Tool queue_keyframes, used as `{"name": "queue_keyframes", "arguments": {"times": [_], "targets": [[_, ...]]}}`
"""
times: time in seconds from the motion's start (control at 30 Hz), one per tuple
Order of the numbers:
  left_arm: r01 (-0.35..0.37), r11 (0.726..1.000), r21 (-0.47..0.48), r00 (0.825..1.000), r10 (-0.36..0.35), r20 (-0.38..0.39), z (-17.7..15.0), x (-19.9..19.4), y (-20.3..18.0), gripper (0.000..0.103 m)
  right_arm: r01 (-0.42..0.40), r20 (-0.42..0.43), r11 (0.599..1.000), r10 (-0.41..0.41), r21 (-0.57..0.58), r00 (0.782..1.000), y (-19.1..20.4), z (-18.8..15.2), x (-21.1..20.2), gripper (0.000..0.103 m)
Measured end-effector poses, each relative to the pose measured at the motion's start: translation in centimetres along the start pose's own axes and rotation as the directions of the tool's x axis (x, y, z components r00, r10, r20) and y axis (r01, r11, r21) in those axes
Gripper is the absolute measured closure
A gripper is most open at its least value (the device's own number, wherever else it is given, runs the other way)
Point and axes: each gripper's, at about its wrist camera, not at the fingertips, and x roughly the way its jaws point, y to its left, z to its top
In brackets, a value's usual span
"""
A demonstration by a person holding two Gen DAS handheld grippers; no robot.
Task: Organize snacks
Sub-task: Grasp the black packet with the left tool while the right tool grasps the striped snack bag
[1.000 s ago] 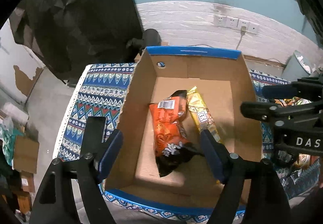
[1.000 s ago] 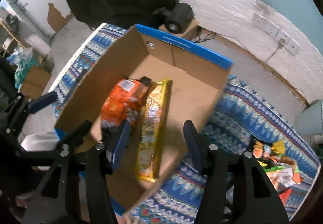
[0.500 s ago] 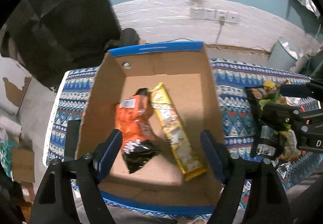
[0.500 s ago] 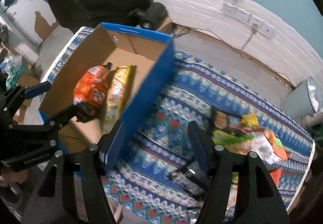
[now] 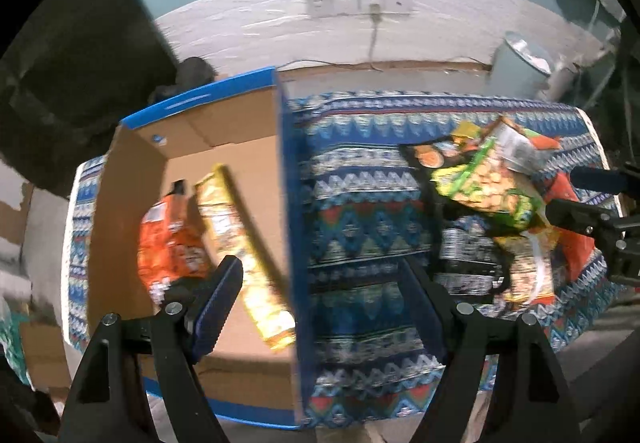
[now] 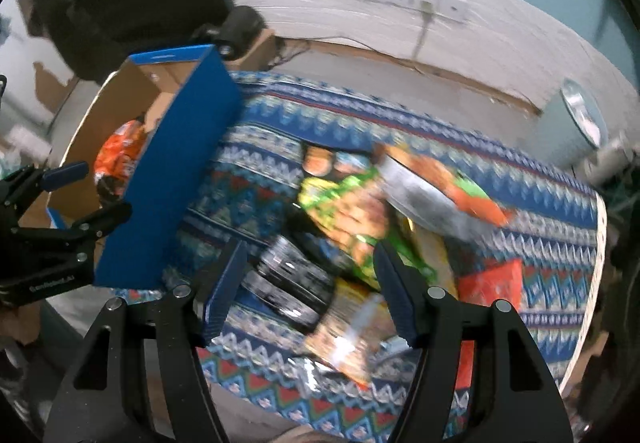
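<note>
The snack pile (image 6: 360, 227) lies loose on the patterned bench cloth (image 6: 256, 147), right of the cardboard box (image 5: 192, 147); green, black, orange and yellow packets overlap, blurred. The right tongs (image 6: 308, 283) hover over it, prongs spread wide w/ nothing between them, black packet (image 6: 288, 279) & yellow-brown packet (image 6: 352, 331) framed in the gap below. In the box, an orange bag (image 5: 168, 239) & long yellow bag (image 5: 240, 255) lie side by side on the floor. The left tongs (image 5: 320, 291) are also spread & empty, straddling the box's blue right wall. Vs 0.5 s ago, both views have swung rightwards: box now sits left, the pile nearer centre.
</note>
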Motion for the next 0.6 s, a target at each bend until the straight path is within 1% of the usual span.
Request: {"name": "queue_keyframes", "arguments": {"times": [0.13, 0.23, 0.3, 0.47, 0.6], "targets": [[0.01, 0.999, 0.035, 1.0, -0.009, -0.027, 0.0, 0.8, -2.5, 0.022, 0.024, -0.009, 0.998, -0.024, 0.055, 1.0, -2.7, -1.9, -0.1, 0.037], [0.022, 0.997, 0.068, 0.999, -0.018, -0.051, -0.2, 1.5, -4.1, 0.022, 0.025, -0.024, 0.996, -0.023, 0.086, 0.999, -4.0, -3.2, 0.2, 0.037], [0.018, 0.996, 0.091, 0.998, -0.012, -0.063, -0.5, 2.0, -5.0, 0.022, 0.03, -0.034, 0.995, -0.027, 0.097, 0.999, -4.5, -3.9, 0.4, 0.037], [0.015, 0.992, 0.127, 0.995, -0.003, -0.095, -1.2, 3.2, -6.5, 0.022, 0.037, -0.075, 0.995, -0.03, 0.092, 0.997, -4.2, -5.3, 2.2, 0.037], [0.019, 0.992, 0.129, 0.993, -0.004, -0.116, -1.4, 4.1, -6.9, 0.022, 0.065, -0.1, 0.993, -0.056, 0.094, 0.993, -3.5, -5.7, 4.0, 0.037]]}}
